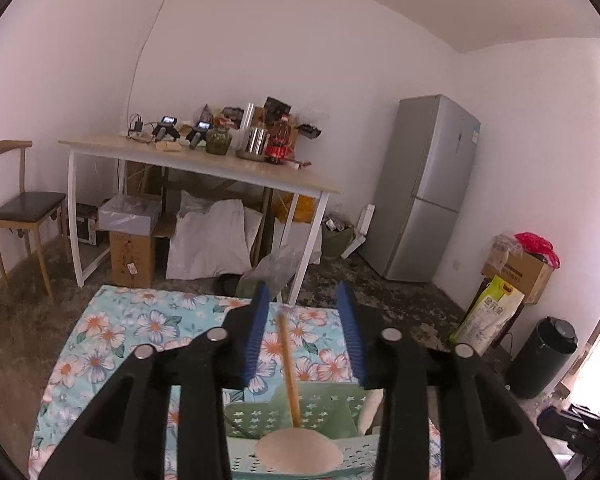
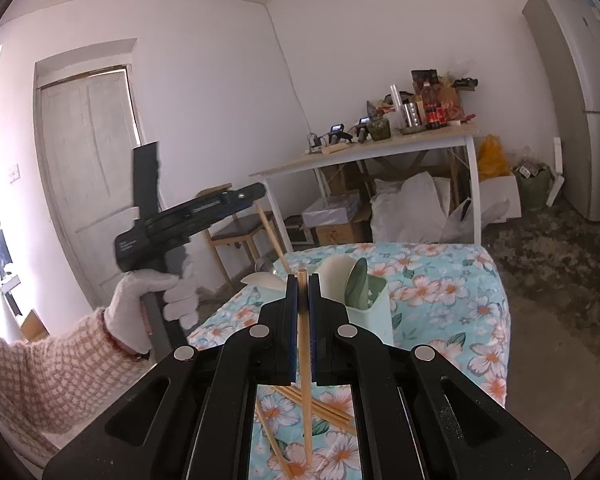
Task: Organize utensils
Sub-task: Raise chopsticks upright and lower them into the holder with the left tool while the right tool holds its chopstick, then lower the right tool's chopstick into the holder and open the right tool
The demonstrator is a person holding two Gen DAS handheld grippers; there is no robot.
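Between the blue pads of your right claw (image 2: 303, 280) a single wooden chopstick (image 2: 306, 360) is standing nearly upright, and you are clamping it firmly, the jaws closed on its shaft. Below that claw more loose chopsticks (image 2: 320, 404) are lying crossed on the floral cloth (image 2: 480, 320) covering the bench. Just beyond the claw tips a pale green utensil holder (image 2: 374, 316) is standing on the cloth, with a grey-green spoon (image 2: 358, 284) and a cream-coloured spoon (image 2: 334, 276) sticking up out of it.

Your left claw (image 1: 306, 304) is standing partly open, gripping nothing. A chopstick (image 1: 290, 364) is rising between its pads without touching either one, its lower end sitting in the green star-patterned holder (image 1: 260, 416) directly beneath the claw. A round cream spoon bowl (image 1: 300, 452) is lying at the bottom edge of that view, nearer than the holder.

Seen from the right claw, your gloved left hand (image 2: 148, 304) is holding its tool up to the left, and a chopstick (image 2: 272, 236) is slanting down from its tip toward the holder.
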